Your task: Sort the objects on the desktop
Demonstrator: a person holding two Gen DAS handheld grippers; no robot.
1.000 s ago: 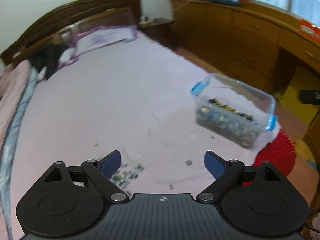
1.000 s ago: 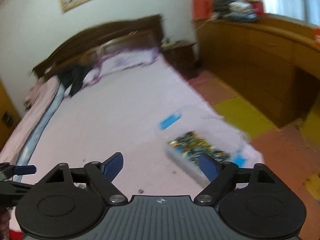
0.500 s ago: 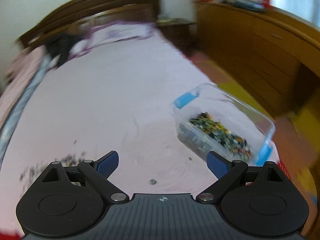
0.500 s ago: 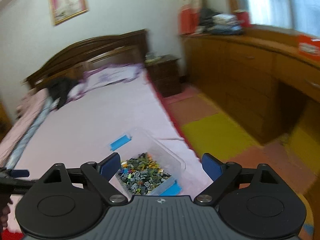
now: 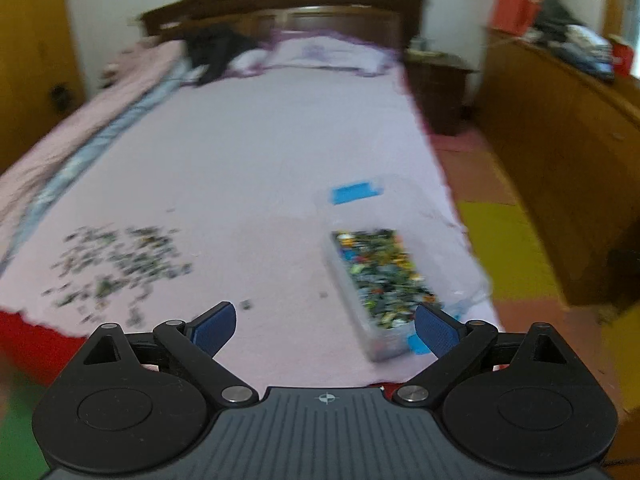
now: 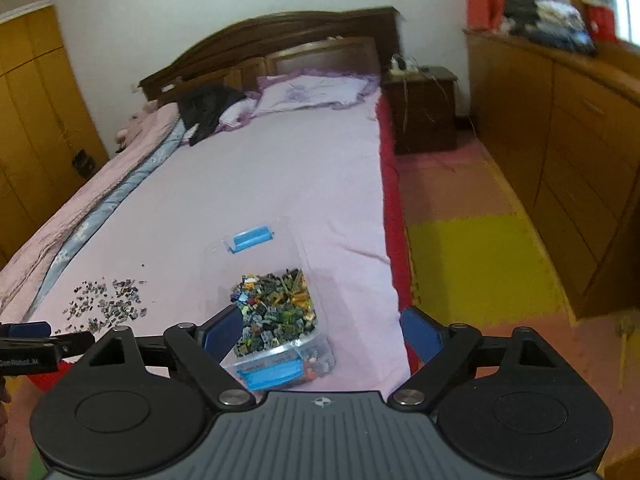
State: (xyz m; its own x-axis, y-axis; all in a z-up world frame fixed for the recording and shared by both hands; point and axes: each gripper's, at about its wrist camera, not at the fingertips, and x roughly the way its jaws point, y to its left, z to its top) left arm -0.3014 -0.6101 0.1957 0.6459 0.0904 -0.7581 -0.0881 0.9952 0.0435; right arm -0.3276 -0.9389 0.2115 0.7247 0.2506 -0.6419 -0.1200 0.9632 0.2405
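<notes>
— big pink bed (image 6: 280, 168) in a bedroom, dark wood headboard (image 6: 280, 36) at the far end, wooden drawers (image 6: 560, 128) along the right wall. what to sort?

— lots of tiny toy bricks. loose bricks (image 6: 106, 304) scattered near the foot edge of the bed, toward its left side. clear box (image 6: 276, 292) with blue clips sitting near the foot edge too, close to the right edge. already full of mixed bricks at its near end.

— and the claws?

— left gripper (image 5: 326, 326) wide apart, holding nothing. same for the right gripper (image 6: 322, 330), blue pads far from each other, empty. both up in the air over the foot of the bed, touching no brick. right one hanging just over the near end of the box. left one between the loose bricks and the box.

— which step, then?

— looks like the lining-up step, before any pick. plenty of bricks lying out, so probably lots left to do.

— next move?

— probably down to the loose bricks, low and slow. tiny pieces on soft cloth, so a careful pinch on one brick, pads right around it. then over to the box and let go inside. left view quite blurry, so hard to tell single bricks there.
</notes>
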